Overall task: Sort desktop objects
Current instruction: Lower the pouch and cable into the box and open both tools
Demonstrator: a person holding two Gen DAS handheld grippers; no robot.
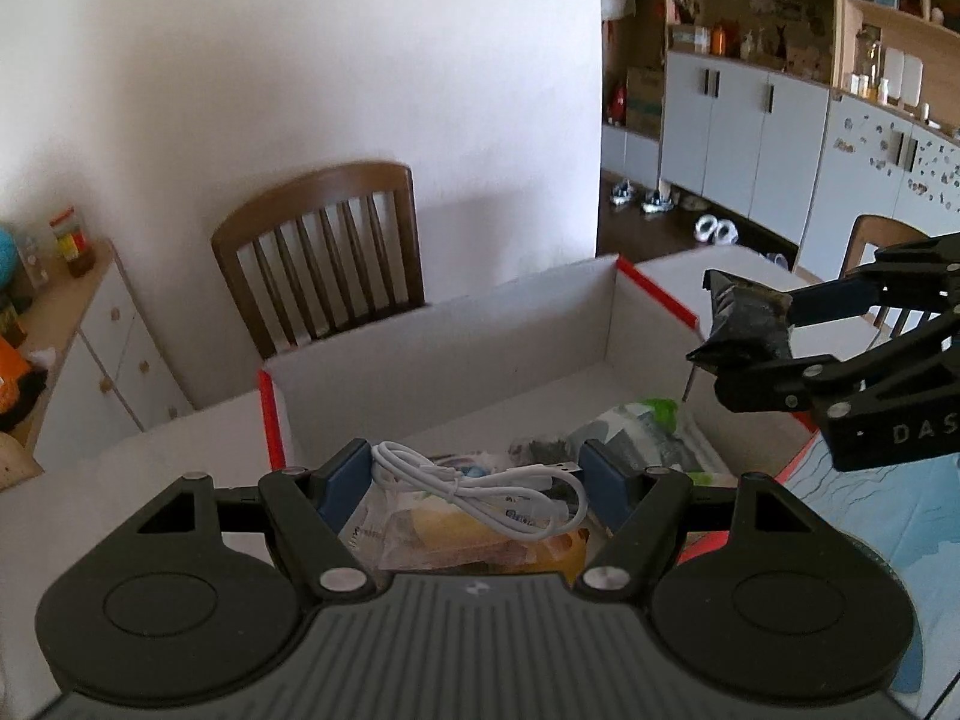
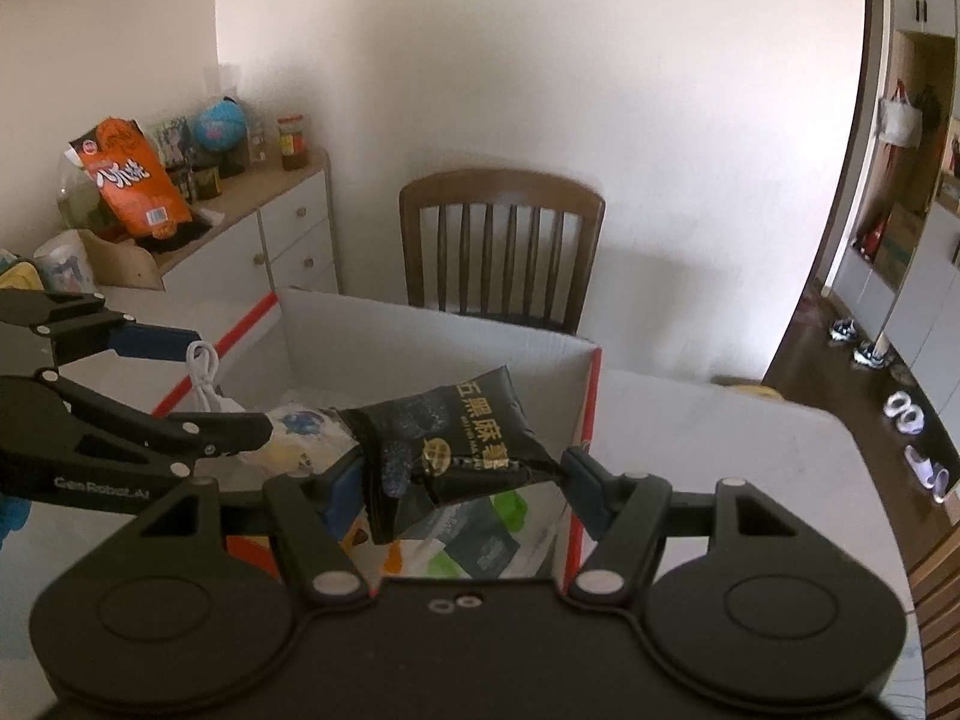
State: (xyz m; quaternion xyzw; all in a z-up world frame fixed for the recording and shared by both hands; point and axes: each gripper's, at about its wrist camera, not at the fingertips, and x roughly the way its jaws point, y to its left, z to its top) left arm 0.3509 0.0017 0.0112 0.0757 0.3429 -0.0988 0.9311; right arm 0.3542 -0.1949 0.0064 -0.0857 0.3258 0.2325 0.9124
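Note:
My left gripper (image 1: 474,489) is shut on a coiled white USB cable (image 1: 462,480), held above the near end of a white cardboard box (image 1: 480,336) with red edges. In the right wrist view the same gripper (image 2: 228,381) comes in from the left with the cable (image 2: 207,378) hanging between its blue pads. My right gripper (image 2: 462,474) is shut on a black snack packet (image 2: 468,426) with gold lettering, over the box's (image 2: 420,348) right side. The left wrist view shows that gripper (image 1: 750,336) and packet (image 1: 744,318) at the right. Several packets (image 1: 648,420) lie in the box.
The box stands on a white table (image 2: 720,450), with a blue patterned mat (image 1: 870,510) at its right. A wooden chair (image 2: 501,246) stands behind the table against the wall. A low cabinet (image 2: 282,240) at the left carries an orange bag (image 2: 132,180) and a globe.

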